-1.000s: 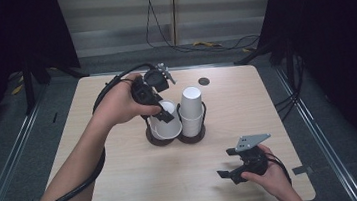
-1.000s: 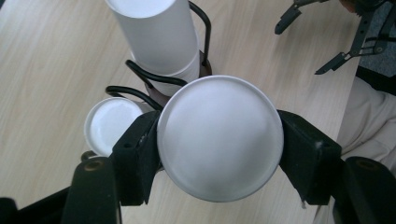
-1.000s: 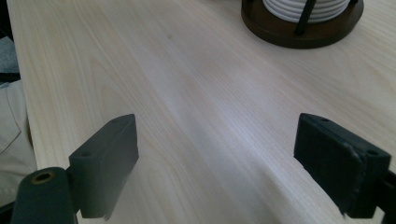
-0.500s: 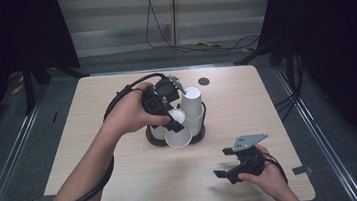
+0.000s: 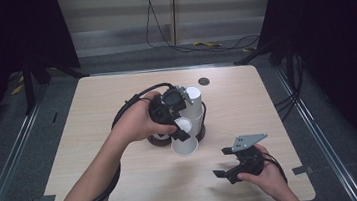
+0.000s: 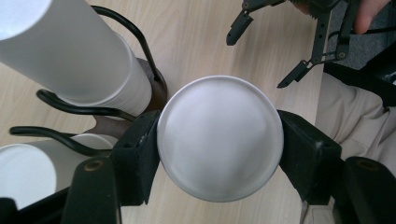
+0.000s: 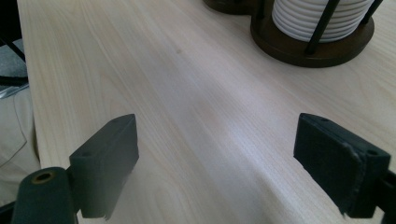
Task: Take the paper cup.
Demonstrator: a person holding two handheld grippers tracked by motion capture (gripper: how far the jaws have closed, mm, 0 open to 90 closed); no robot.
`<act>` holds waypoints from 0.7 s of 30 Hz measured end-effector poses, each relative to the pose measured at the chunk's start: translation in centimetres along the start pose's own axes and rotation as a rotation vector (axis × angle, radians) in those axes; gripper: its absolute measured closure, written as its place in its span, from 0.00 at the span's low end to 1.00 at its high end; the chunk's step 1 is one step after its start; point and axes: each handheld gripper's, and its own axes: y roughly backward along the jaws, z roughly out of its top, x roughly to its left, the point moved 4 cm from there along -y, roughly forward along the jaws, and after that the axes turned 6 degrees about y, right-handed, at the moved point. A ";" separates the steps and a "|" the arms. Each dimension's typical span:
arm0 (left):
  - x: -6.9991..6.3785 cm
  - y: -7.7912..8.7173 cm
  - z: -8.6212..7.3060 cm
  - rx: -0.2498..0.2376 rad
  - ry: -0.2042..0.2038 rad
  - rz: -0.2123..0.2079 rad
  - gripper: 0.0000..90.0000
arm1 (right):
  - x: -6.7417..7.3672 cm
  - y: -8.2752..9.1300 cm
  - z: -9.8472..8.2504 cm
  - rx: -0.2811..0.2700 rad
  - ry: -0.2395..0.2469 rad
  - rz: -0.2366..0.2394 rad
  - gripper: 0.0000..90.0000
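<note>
High view: left hand-held gripper [image 5: 182,130] clamps paper cup [image 5: 185,142].
Right hand-held gripper [image 5: 233,162]: wide, idle.
Technique: lower cup squarely toward desk [image 5: 125,186] front edge.

The white cup [image 6: 220,138] is looking like matt, smooth paper, as are the stacked cups [image 5: 194,104] just behind it. The table [image 5: 93,119] is showing pale, matt wood with fine grain, while the cup holder [image 7: 312,46] at the far right is showing a dark wooden base and thin black metal wire. The gripper pads [image 7: 108,151] are appearing as matt black plastic.

light: bright overhead on table [image 5: 93,119] | surround: dark | shadows: soft | blur: close fingers [image 7: 105,163]
</note>
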 end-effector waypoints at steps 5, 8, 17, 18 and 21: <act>-0.4 -0.7 -0.1 -0.001 -0.008 -0.011 0.38 | 0.0 0.0 0.3 -0.017 -0.002 -0.004 0.15; -0.5 -0.9 -0.2 -0.007 -0.008 -0.016 0.38 | -0.1 0.0 0.4 -0.020 -0.005 -0.006 0.15; -1.7 -1.9 -0.3 -0.014 -0.041 -0.031 0.38 | 0.1 -0.5 1.2 -0.045 0.019 0.002 0.15; -1.8 -2.0 -0.3 -0.018 -0.041 -0.034 0.38 | 0.1 -0.5 1.2 -0.050 0.018 0.006 0.15; -1.9 -2.3 -0.3 -0.022 -0.040 -0.038 0.38 | 0.2 -0.6 1.3 -0.051 0.018 0.014 0.15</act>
